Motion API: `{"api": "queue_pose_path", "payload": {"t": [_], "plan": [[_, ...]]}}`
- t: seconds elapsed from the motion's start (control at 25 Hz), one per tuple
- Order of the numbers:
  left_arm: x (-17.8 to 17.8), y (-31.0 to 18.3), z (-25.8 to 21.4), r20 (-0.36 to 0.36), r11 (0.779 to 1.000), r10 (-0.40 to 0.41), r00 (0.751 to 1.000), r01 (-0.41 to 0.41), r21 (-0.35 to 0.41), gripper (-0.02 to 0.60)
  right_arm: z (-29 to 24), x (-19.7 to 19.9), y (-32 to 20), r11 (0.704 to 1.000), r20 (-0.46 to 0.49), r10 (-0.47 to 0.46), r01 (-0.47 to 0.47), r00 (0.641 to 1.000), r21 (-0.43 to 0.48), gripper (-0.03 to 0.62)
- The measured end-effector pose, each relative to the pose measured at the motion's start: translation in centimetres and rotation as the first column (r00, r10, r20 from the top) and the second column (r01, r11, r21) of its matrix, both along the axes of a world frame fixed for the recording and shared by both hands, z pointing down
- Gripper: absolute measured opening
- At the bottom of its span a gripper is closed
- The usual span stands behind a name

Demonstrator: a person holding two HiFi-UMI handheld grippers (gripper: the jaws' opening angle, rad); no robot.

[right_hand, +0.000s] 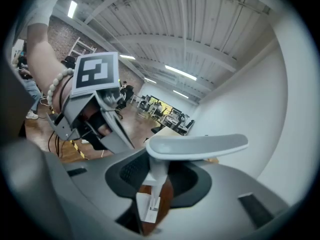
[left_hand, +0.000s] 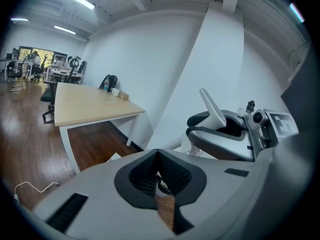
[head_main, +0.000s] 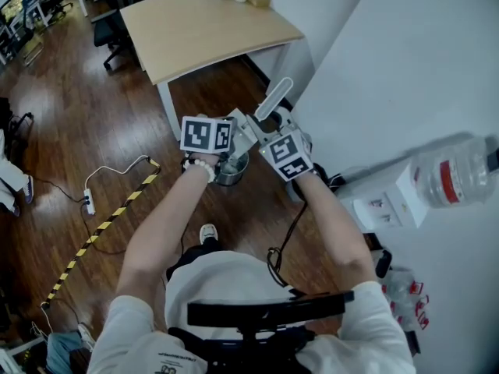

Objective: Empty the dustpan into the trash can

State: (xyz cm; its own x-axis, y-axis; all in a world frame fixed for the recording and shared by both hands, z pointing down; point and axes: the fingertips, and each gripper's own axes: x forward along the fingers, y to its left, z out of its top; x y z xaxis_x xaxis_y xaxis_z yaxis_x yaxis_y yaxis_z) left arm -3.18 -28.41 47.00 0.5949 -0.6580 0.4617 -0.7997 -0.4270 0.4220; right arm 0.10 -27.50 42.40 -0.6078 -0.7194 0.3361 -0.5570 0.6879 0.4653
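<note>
Left tongs (left_hand: pixel 158 155), right tongs (right_hand: pixel 154 170): grey moulded shells, black dimpled pads in dark recess, dark rectangular slot each side. White cube with black square markers on each: left cube (head_main: pixel 207 135), right cube (head_main: pixel 286 155). Black cable (head_main: pixel 290 229) alongside right forearm. Pale bead bracelet (head_main: pixel 200 166) on left wrist. White short-sleeve tee (head_main: pixel 226 275), small dark print near left sleeve. Dark trouser leg (head_main: pixel 183 262), white shoe (head_main: pixel 207 233). Black bar mount (head_main: pixel 265 310) at chest.
</note>
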Motion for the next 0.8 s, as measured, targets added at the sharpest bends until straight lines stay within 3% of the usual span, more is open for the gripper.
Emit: {"api": "queue_pose_path", "payload": {"t": [0.4, 0.8], "plan": [[0.4, -4.5, -0.8, -0.033, 0.998, 0.055, 0.998, -0.055, 0.011, -0.005, -1.6, 1.0, -6.8, 0.987, 0.074, 0.155, -0.151, 0.985, -0.056, 0.12], [-0.7, -7.7, -0.7, -0.045, 0.995, 0.102, 0.994, -0.102, -0.002, -0.005, -2.6, 6.0, -14.1, 0.888, 0.238, 0.454, -0.413, 0.859, -0.201, 0.12]]}}
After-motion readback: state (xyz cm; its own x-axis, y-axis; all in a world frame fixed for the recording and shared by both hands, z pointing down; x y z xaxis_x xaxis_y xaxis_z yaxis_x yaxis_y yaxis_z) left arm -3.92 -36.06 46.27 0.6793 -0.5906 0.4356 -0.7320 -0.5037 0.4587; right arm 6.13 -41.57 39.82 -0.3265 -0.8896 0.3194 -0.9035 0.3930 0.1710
